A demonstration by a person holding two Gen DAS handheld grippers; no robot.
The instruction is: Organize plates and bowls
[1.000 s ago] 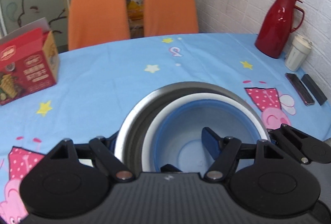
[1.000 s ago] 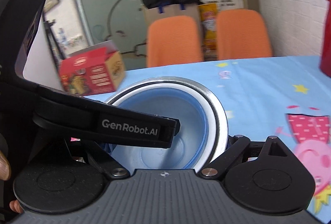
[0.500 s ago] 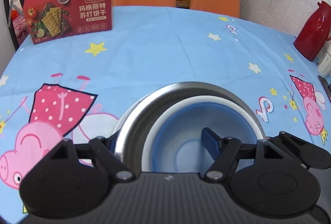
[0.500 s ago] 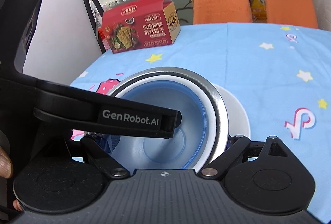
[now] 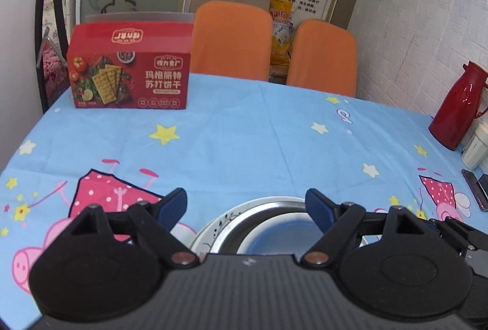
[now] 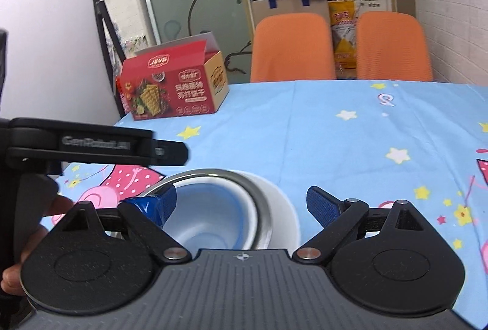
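A blue bowl point(image 5: 283, 235) sits nested in a steel bowl point(image 5: 256, 218), which rests on a white plate point(image 5: 210, 231) on the blue tablecloth. The same stack shows in the right wrist view: blue bowl point(image 6: 210, 217), steel bowl point(image 6: 259, 199), white plate point(image 6: 286, 208). My left gripper point(image 5: 245, 205) is open and empty, just above and behind the stack. My right gripper point(image 6: 241, 203) is open and empty over the stack's near side. The left gripper's body point(image 6: 91, 147) crosses the right wrist view on the left.
A red cracker box point(image 5: 129, 77) stands at the table's far left. A red thermos point(image 5: 457, 110), a white cup point(image 5: 474, 147) and dark flat items point(image 5: 475, 189) are at the right edge. Two orange chairs point(image 5: 233, 43) stand behind the table.
Both grippers were shut on the steel bowl's rim and carried the stack left. Now the stack rests on the white plate, and both grippers have opened and drawn back.
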